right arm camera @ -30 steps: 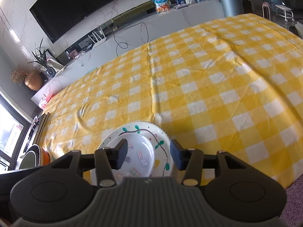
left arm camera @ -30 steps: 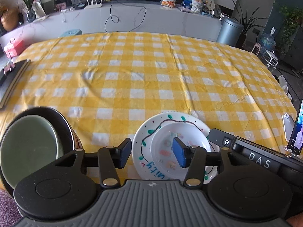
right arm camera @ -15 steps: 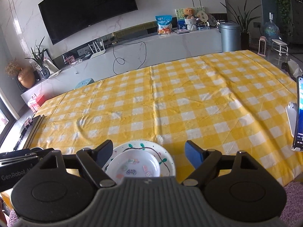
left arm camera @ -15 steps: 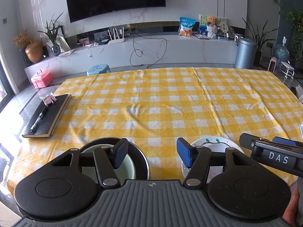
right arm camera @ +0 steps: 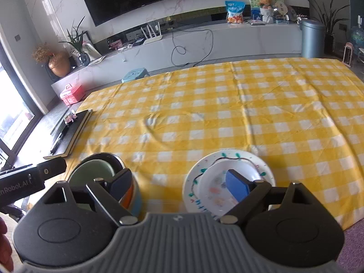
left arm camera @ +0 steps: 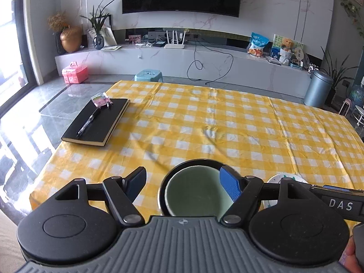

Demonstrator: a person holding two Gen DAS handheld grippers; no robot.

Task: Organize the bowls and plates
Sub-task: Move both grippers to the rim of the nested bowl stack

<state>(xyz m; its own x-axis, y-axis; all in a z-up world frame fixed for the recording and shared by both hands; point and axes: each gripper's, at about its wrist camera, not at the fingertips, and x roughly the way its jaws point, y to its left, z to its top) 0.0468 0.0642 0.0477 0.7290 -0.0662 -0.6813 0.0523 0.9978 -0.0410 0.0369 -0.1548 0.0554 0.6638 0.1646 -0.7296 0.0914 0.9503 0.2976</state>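
Left gripper [left arm camera: 183, 183] spread above the green bowl [left arm camera: 195, 191], whose near rim it hides. Only the right view shows the painted plate [right arm camera: 229, 182] whole, under the spread right gripper [right arm camera: 178, 185], on the checked tablecloth [right arm camera: 227, 113].

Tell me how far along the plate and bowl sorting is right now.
Looks done: green bowl nested in the dark bowl, small white bowl on the painted plate. In hand: nothing; left gripper and right gripper are open. Possibly left: combining the two separate stacks.
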